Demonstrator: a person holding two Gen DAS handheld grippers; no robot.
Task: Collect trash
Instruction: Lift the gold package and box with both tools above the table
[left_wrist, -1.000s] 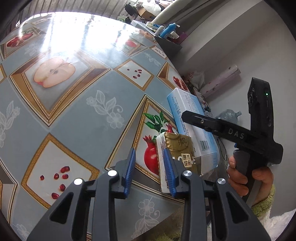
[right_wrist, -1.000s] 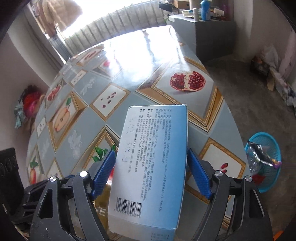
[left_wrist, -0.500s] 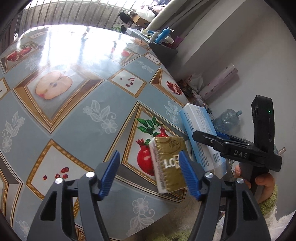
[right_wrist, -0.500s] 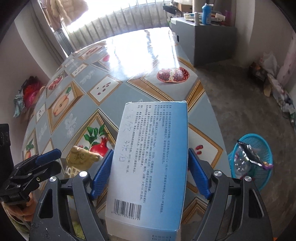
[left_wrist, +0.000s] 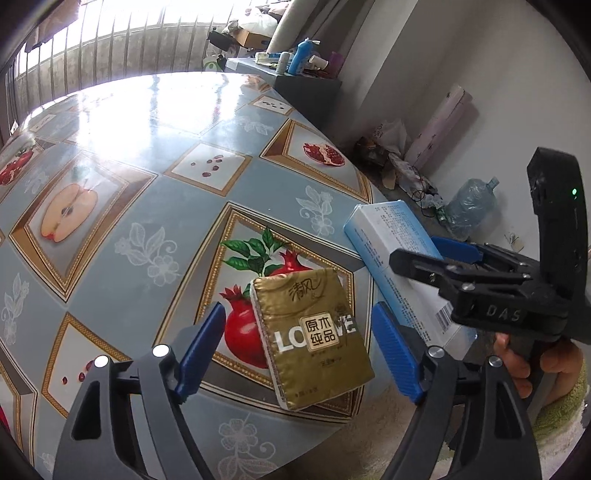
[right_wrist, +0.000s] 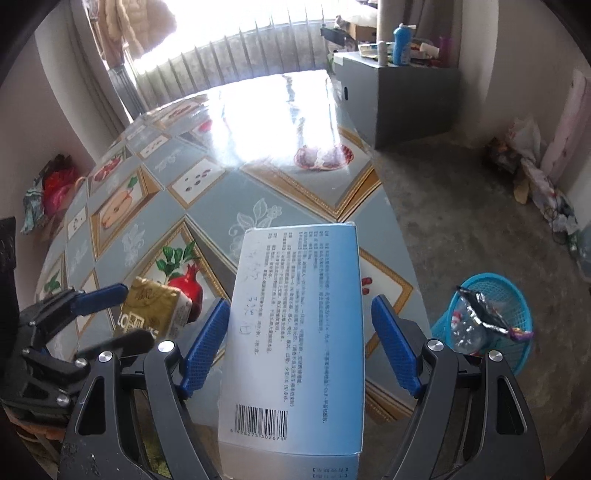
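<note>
A gold tissue pack (left_wrist: 314, 336) lies at the near edge of the table (left_wrist: 147, 206), between the wide-open fingers of my left gripper (left_wrist: 301, 347), which do not touch it. It also shows in the right wrist view (right_wrist: 153, 312). A light blue box (right_wrist: 295, 332) sits between the fingers of my right gripper (right_wrist: 299, 347); the left pad is against it, a small gap shows at the right pad. The box also shows in the left wrist view (left_wrist: 399, 266). A blue trash basket (right_wrist: 487, 321) with a foil wrapper stands on the floor to the right.
The table carries a fruit-pattern cloth. A grey cabinet (right_wrist: 399, 99) with bottles stands behind it. Clutter (right_wrist: 532, 173) lies along the right wall, and a water jug (left_wrist: 469, 206) on the floor. Red bags (right_wrist: 51, 188) sit at the left.
My left gripper has opened wide and now straddles the gold tissue pack. Both grippers have pulled back toward the table's near edge; the blue box stays between the right fingers.
</note>
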